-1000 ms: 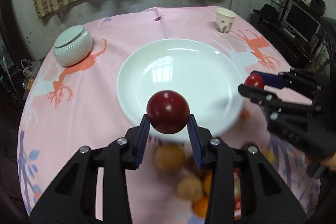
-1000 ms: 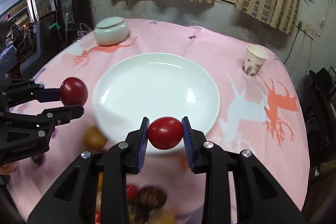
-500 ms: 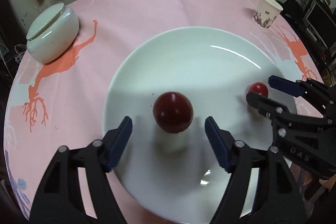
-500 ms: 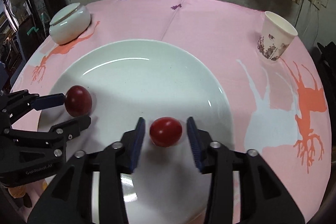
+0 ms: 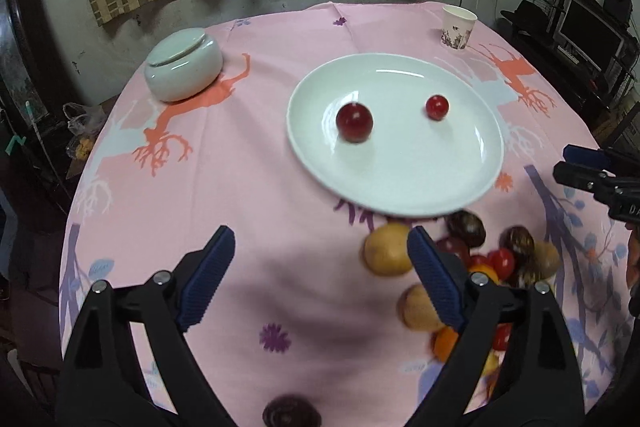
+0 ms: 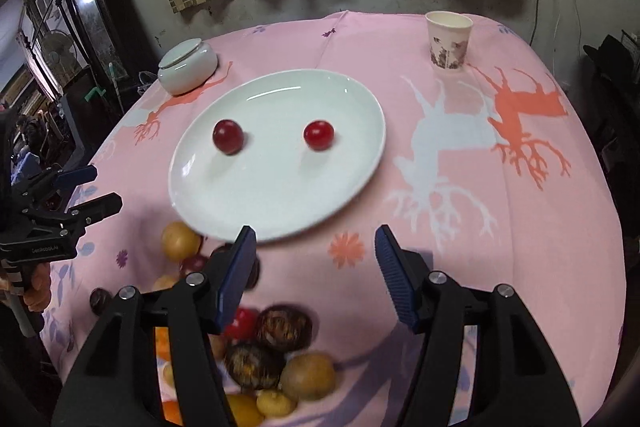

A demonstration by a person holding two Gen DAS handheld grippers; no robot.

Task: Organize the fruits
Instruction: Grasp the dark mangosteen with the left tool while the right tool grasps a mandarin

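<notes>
Two fruits were in place: the dark red fruit (image 5: pixel 354 121) lay left of centre on the white plate (image 5: pixel 400 195), and the smaller bright red fruit (image 5: pixel 437 106) sat well apart from it toward the plate's upper right; in the right wrist view they showed as a pair across the middle of the plate. Most of the job was left, I judged, because the pile of fruit (image 6: pixel 272 355) lay loose on the pink-clothed desk (image 5: pixel 248 187) just below the plate's near rim: brown, yellow, orange and red pieces bunched at the lower right of the left wrist view. My left hand-held gripper (image 5: pixel 320 275) stood wide open and empty at the bottom of the frame, and my right hand-held gripper (image 6: pixel 316 271) was likewise open with nothing between its pads. A second ago each one clamped a red fruit at the near rim of the plate; the left jaws had just been opening, both fruits now rested free on the plate, and both tools had drawn back toward the pile.
</notes>
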